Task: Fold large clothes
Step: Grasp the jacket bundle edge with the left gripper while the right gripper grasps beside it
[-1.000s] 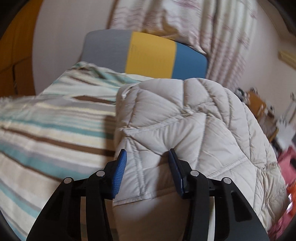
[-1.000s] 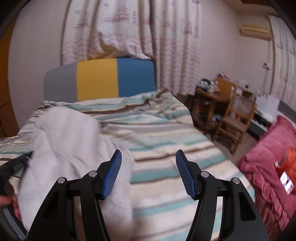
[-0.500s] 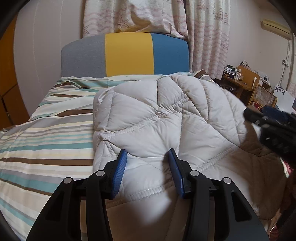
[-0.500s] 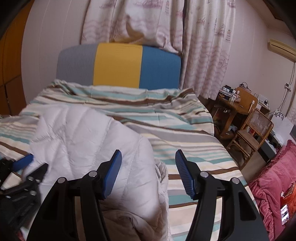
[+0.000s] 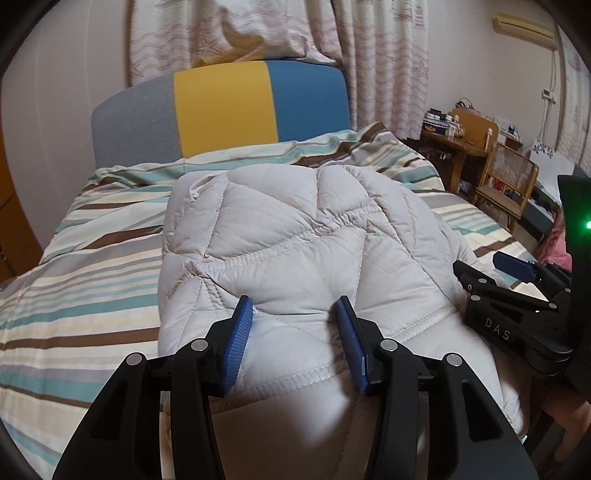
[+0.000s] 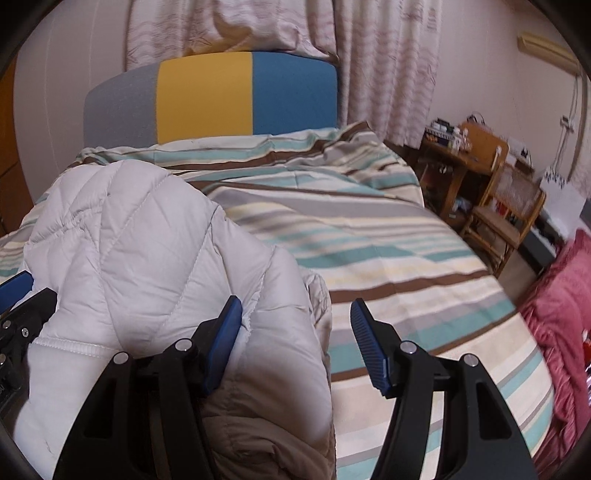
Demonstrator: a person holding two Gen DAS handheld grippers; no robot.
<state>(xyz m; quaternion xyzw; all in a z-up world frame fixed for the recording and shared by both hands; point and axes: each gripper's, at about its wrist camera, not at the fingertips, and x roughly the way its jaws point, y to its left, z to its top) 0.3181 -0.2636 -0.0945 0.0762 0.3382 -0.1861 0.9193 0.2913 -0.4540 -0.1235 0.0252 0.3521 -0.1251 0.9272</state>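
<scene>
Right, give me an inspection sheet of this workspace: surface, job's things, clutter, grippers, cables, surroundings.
Surface: bed with striped cover, rumpled near the headboard.
Job's things: pale quilted jacket bunched on the bed's near side, not yet folded flat.
Clutter: nothing seen on the bed besides the jacket.
Grippers: left gripper shut on the jacket's padding; right gripper open, its left pad against the jacket's edge, nothing gripped.
Cables: a wall-mounted cable near the air conditioner.
Surroundings: grey, yellow and blue headboard, patterned curtains, cluttered wooden desk, wooden chair, pink blanket.
</scene>
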